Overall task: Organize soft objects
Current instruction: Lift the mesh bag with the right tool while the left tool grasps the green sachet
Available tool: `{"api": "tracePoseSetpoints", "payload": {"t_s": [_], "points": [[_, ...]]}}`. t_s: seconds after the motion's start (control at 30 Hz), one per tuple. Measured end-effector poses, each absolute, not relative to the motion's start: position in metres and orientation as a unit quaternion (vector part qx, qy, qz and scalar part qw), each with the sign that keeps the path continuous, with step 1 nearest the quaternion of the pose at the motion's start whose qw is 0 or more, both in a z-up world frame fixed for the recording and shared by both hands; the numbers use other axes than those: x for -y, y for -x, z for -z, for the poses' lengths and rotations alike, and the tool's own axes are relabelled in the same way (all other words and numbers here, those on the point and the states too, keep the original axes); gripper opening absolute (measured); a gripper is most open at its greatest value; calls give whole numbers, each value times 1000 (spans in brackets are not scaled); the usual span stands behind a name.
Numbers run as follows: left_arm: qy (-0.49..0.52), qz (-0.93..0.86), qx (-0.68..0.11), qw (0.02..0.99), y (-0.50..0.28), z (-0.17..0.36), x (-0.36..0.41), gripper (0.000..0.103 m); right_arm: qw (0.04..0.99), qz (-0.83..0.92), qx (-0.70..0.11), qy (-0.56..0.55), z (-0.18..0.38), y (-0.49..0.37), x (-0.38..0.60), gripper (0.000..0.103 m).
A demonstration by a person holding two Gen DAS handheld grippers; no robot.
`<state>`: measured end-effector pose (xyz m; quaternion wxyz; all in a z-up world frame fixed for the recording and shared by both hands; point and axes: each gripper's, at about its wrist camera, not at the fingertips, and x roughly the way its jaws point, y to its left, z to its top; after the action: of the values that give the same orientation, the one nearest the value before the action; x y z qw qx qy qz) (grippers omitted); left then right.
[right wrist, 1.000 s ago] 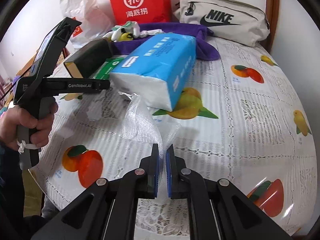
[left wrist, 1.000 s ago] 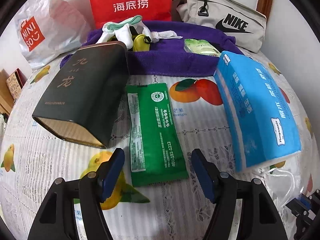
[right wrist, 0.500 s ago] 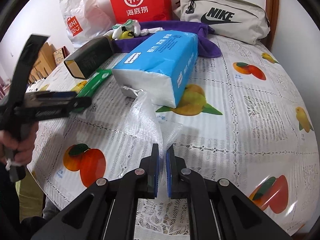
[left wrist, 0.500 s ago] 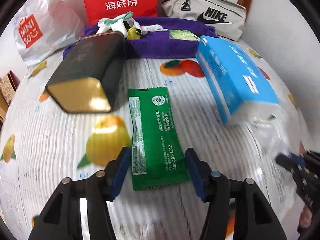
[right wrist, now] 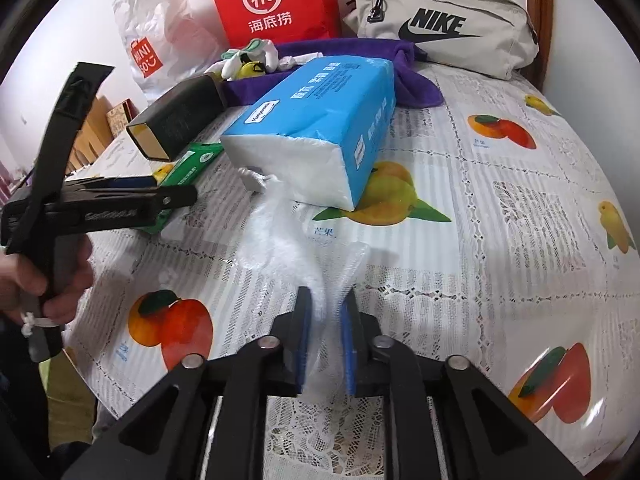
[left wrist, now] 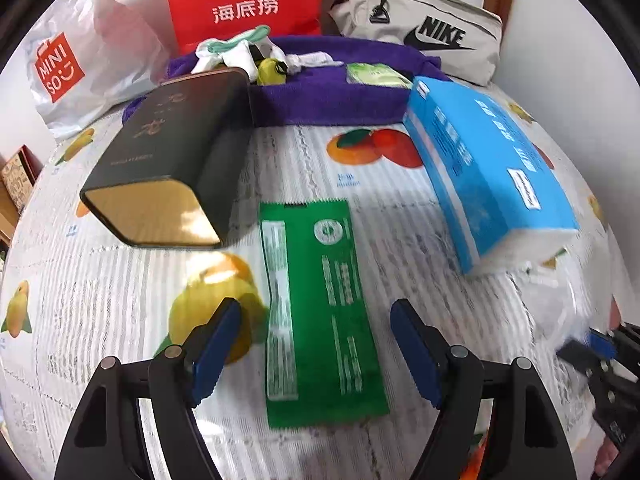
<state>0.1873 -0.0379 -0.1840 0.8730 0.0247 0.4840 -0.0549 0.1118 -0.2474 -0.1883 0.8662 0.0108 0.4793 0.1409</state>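
The left gripper stood apart, just widened, astride the green packet on the surface. The right gripper, jaws just parting, loosely flanked blurred clear plastic; contact unclear.

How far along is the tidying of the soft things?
Done, it seems: gloves and a small green pack lie on the purple towel. In hand: the right gripper has just been opening, clear plastic bag between its pads; the open left gripper straddles the green sachet. Left: sachet, tissue pack, bag.
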Motion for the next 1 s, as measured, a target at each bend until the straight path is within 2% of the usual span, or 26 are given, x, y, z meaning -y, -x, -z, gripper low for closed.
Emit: {"api": "tracePoseSetpoints", "payload": {"t_s": [0.1, 0.23, 0.33, 0.4, 0.47, 0.53, 0.8, 1.0], "points": [[-25, 54, -478, 876, -187, 185, 39, 77, 865, -147, -479, -6, 186, -109, 245, 45], [-26, 63, -482, 873, -190, 185, 39, 82, 866, -145, -478, 20, 184, -107, 237, 47], [-28, 64, -483, 873, -191, 185, 40, 85, 869, -147, -472, 26, 180, -106, 233, 56], [-27, 66, -480, 874, -191, 185, 41, 86, 873, -143, -466, 27, 176, -106, 232, 66], [-28, 66, -475, 877, -191, 186, 41, 86, 877, -140, -459, 23, 174, -107, 232, 68], [-26, 68, -472, 879, -189, 186, 41, 86, 878, -134, -459, 14, 175, -111, 234, 75], [-29, 68, -470, 880, -187, 185, 40, 85, 874, -107, -474, -5, 191, -130, 232, 79], [-25, 64, -472, 879, -186, 182, 35, 71, 881, -95, -464, 8, 193, -138, 224, 80]]}}
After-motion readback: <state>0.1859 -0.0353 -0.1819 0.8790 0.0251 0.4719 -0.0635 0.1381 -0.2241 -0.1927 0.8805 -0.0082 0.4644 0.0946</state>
